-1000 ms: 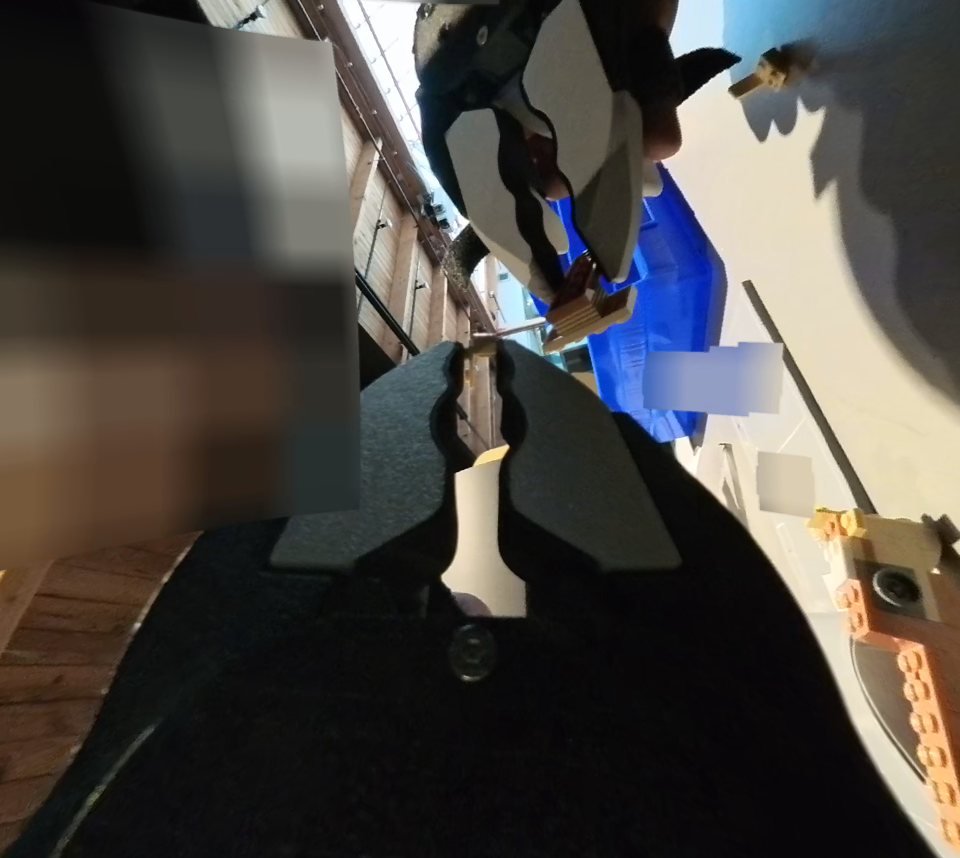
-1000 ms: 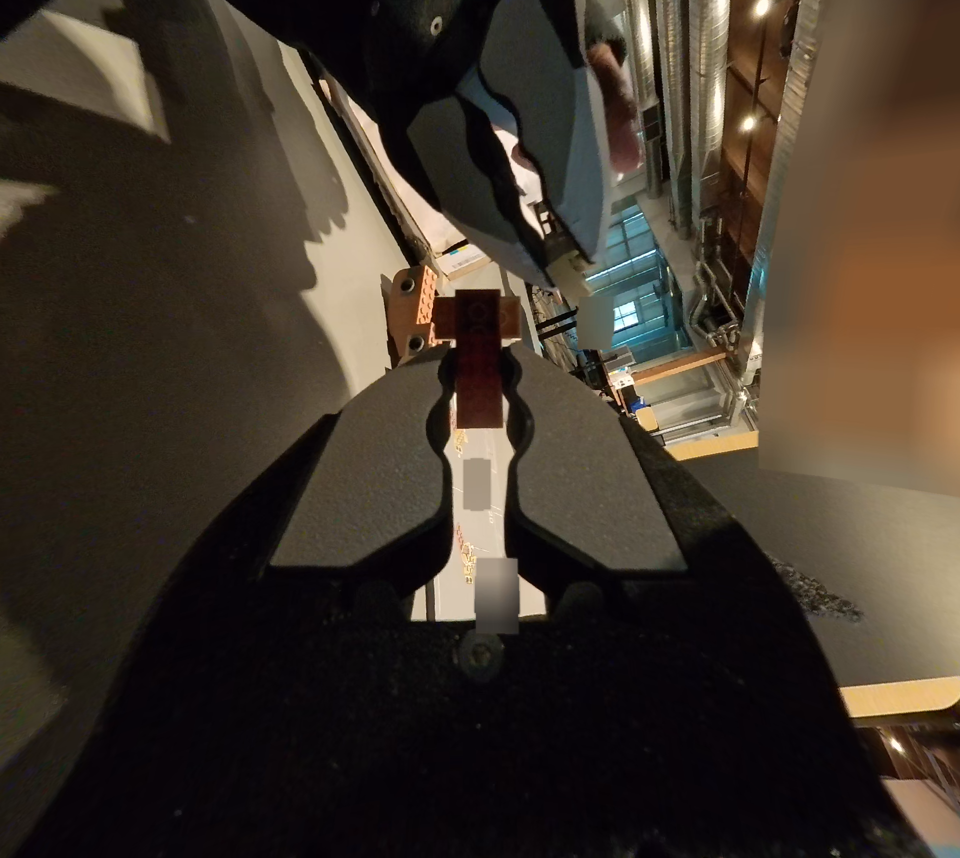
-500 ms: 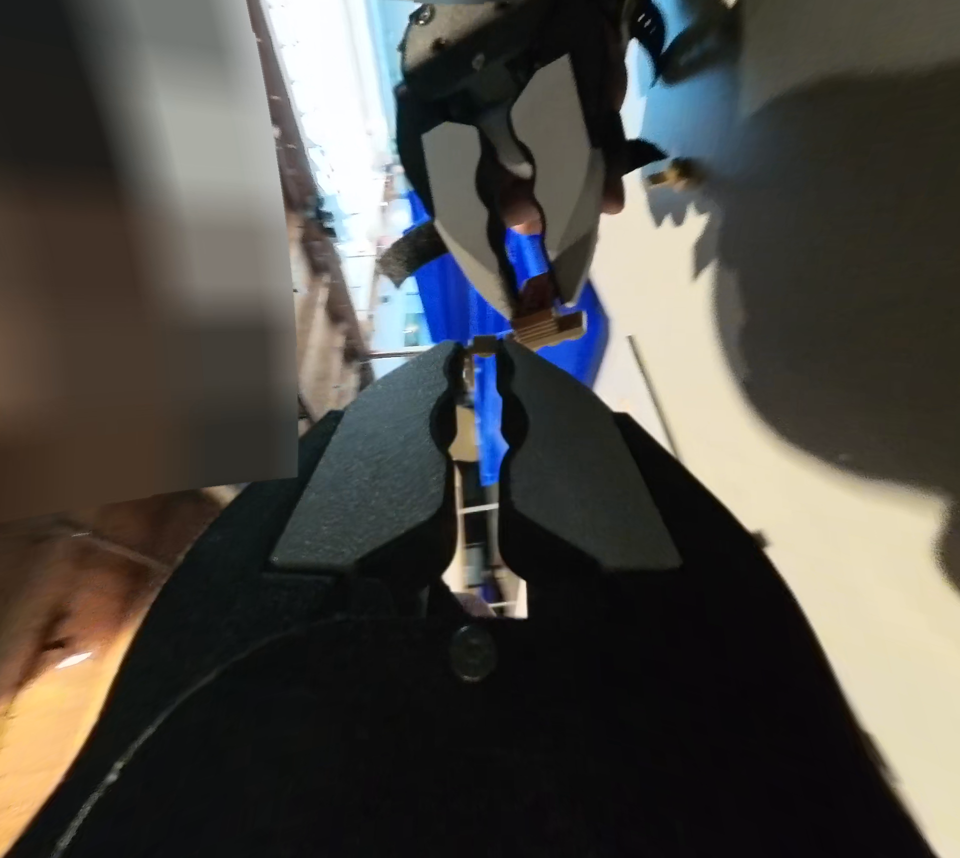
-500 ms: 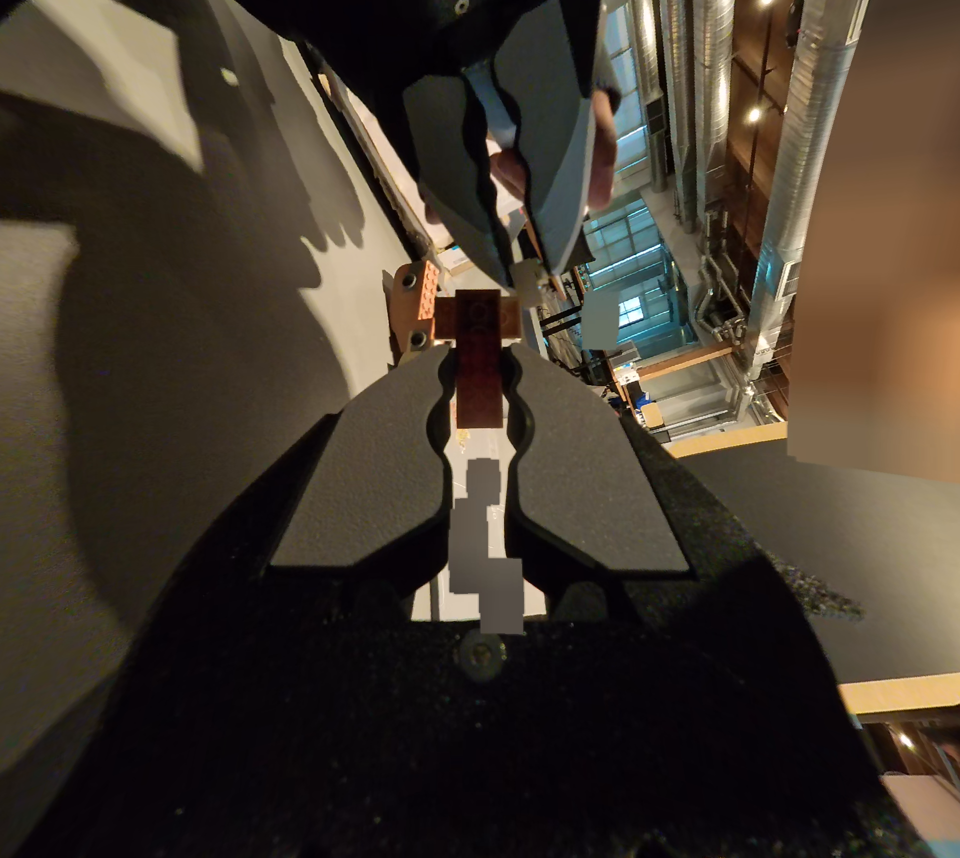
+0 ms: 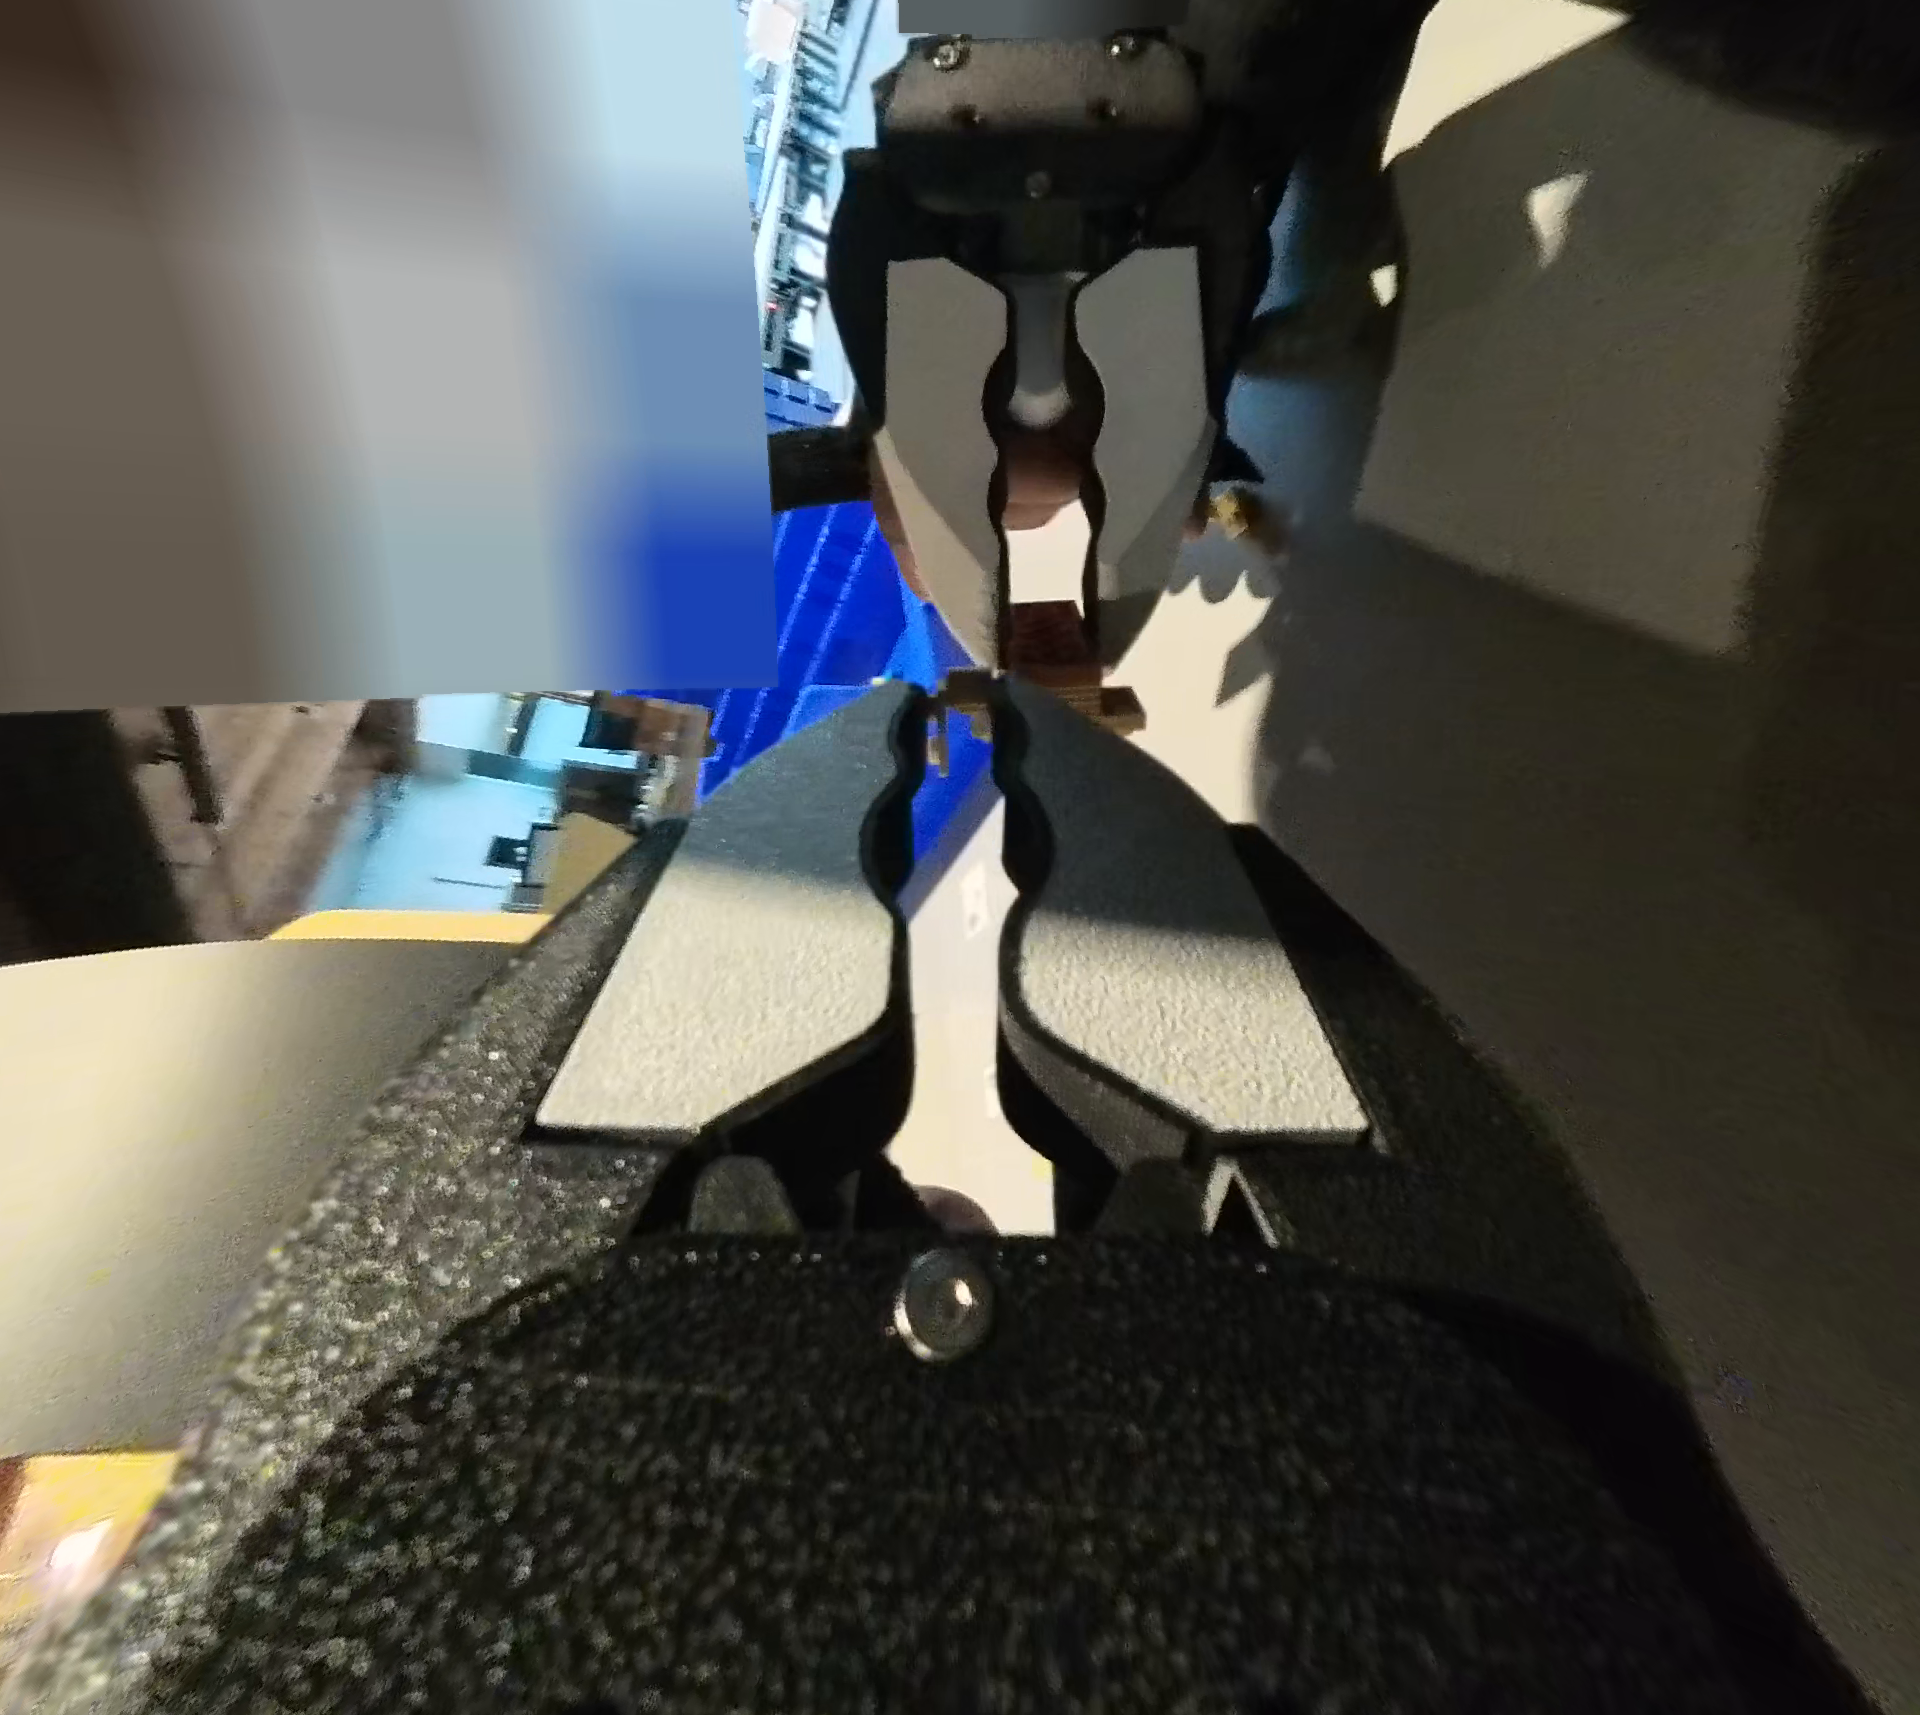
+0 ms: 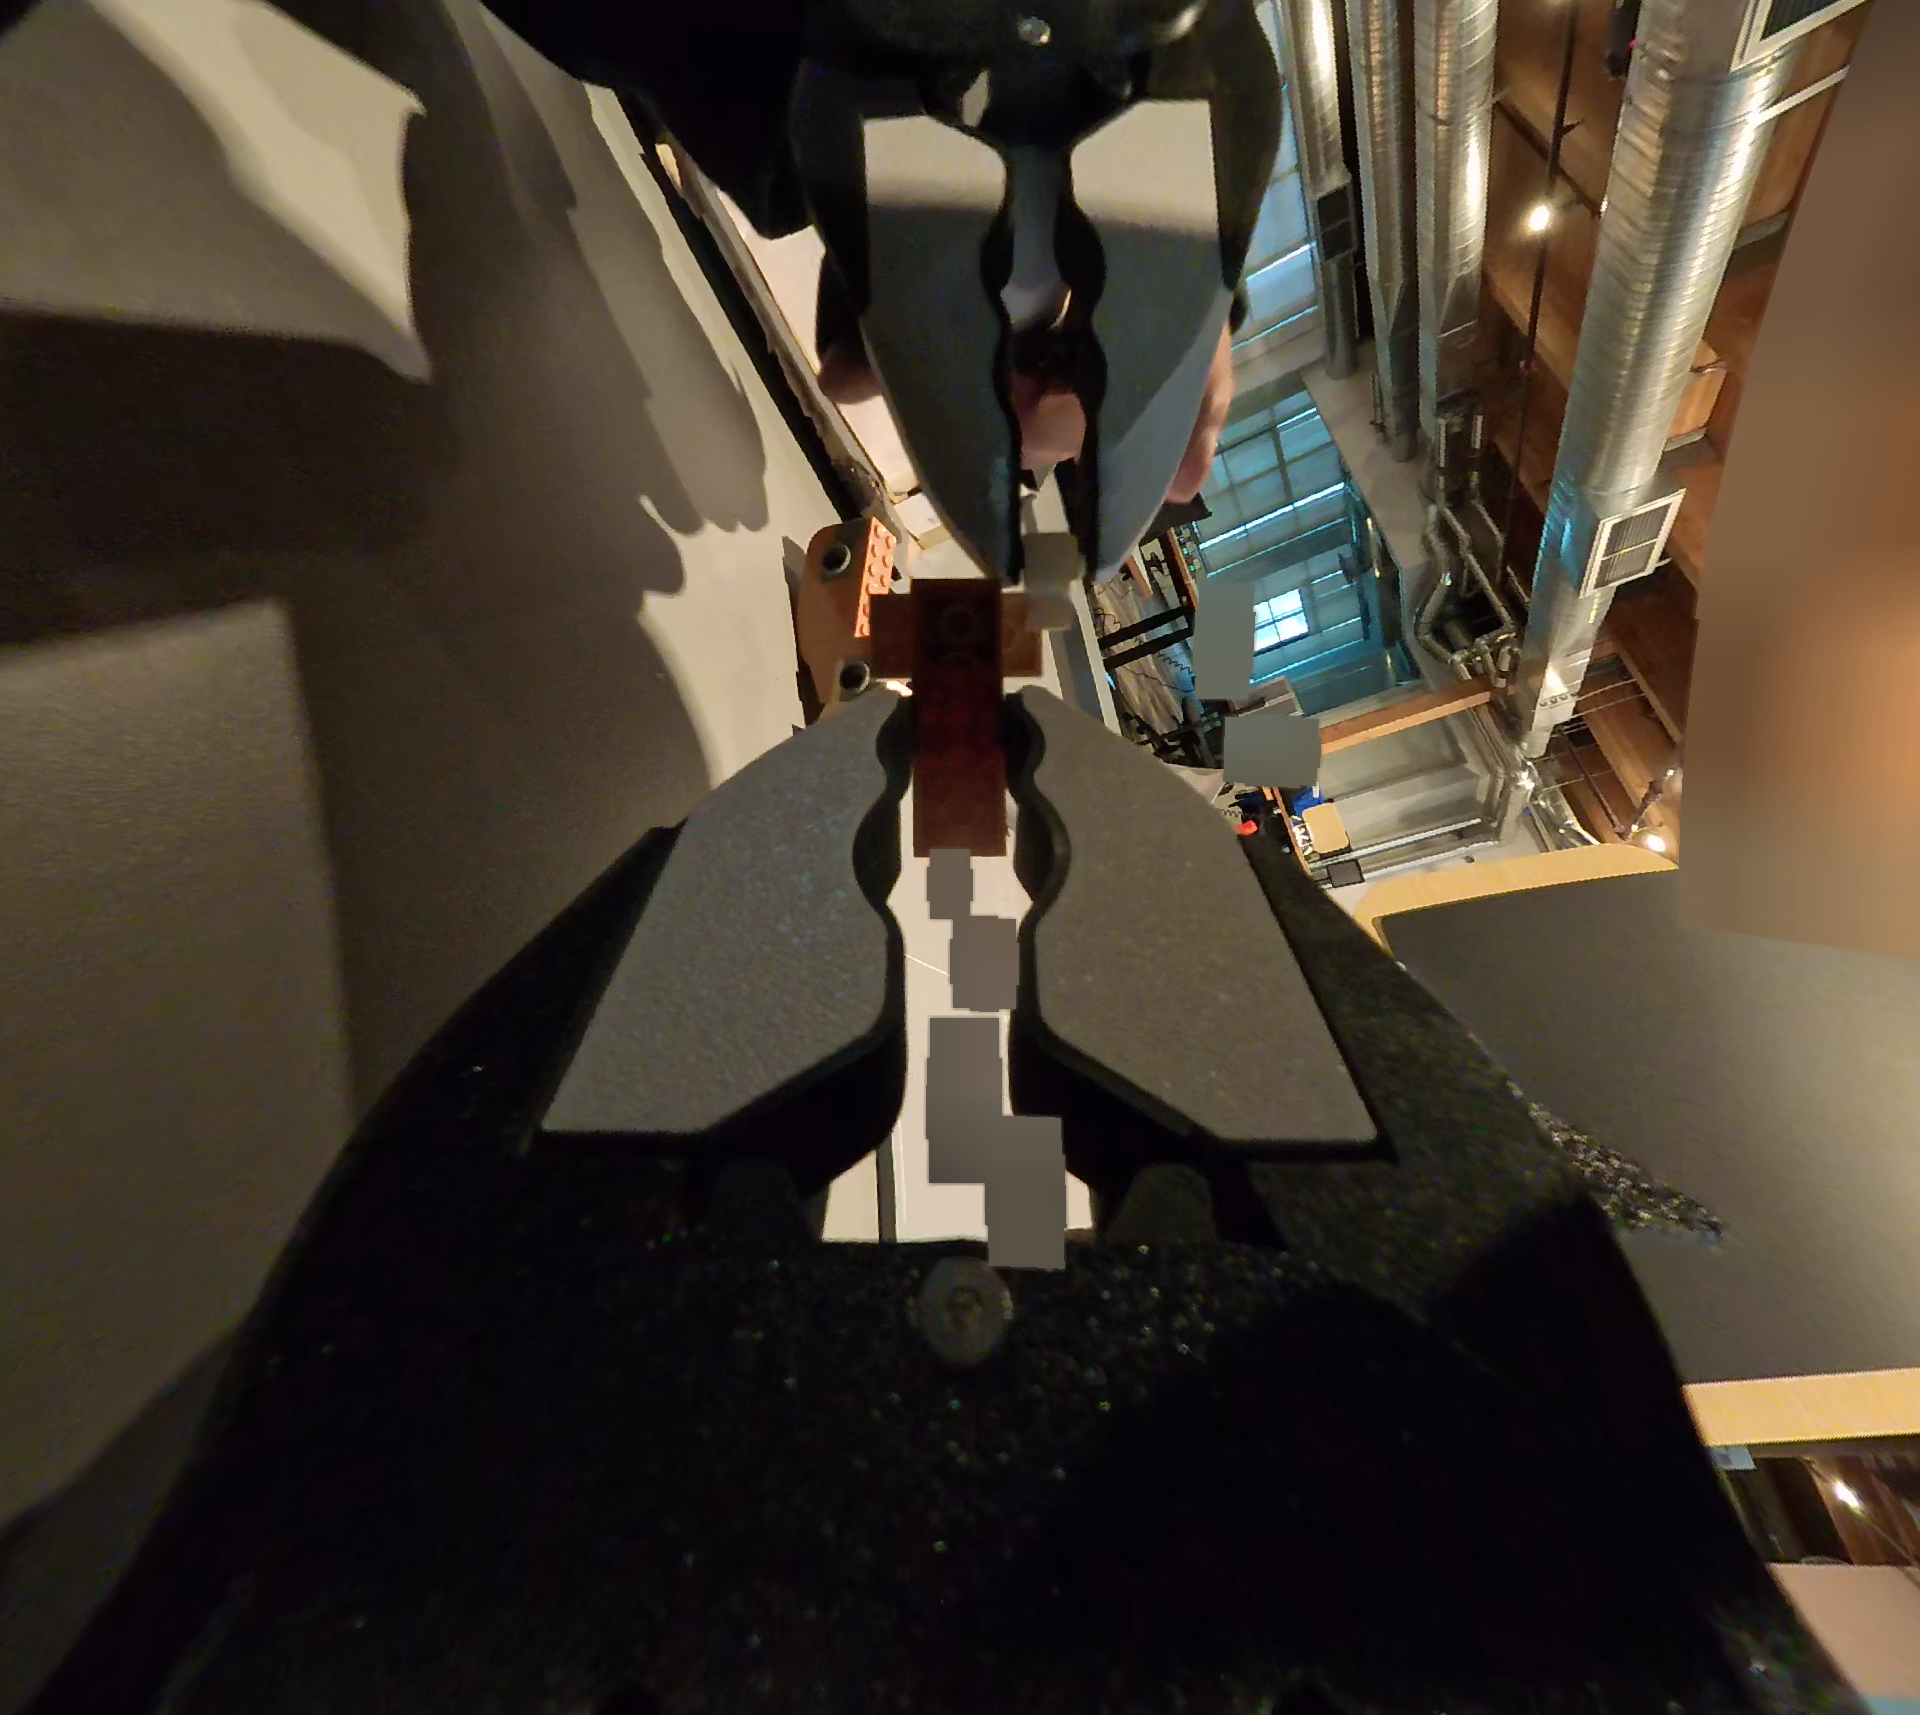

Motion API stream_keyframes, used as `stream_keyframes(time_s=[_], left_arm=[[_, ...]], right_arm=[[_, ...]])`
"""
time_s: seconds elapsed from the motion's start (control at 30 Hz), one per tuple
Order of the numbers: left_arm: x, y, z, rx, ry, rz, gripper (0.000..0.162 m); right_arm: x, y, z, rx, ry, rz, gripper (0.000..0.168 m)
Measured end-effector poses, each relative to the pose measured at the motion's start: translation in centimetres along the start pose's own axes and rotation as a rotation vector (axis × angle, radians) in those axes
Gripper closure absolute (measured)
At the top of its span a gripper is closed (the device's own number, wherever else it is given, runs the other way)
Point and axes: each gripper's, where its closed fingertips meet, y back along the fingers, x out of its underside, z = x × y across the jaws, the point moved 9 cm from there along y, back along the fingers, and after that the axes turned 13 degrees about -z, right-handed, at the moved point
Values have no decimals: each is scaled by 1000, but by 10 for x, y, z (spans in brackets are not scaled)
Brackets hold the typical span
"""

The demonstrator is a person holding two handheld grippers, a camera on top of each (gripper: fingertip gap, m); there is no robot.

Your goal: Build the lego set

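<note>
The left claw (image 5: 961, 704) and right claw (image 6: 961, 699) meet tip to tip. The plate (image 6: 958, 730) sits between the right claw's fingers; the small piece (image 5: 961, 691) touches its far end.

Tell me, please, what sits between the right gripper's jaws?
A dark reddish-brown studded plate crossed by a lighter brown plate. Its underside is hidden from the right wrist view.

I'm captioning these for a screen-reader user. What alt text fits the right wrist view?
The right gripper is shut on a dark red-brown lego plate crossed by a lighter brown piece. The left gripper faces it tip to tip, pinching a small white piece against that assembly, above a grey table.
</note>
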Motion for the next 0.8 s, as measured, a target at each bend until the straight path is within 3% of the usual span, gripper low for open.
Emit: stream_keyframes(time_s=[0.8], left_arm=[[-4, -3, 9, 154, 103, 104, 146]], right_arm=[[1, -3, 3, -19, 2, -2, 152]])
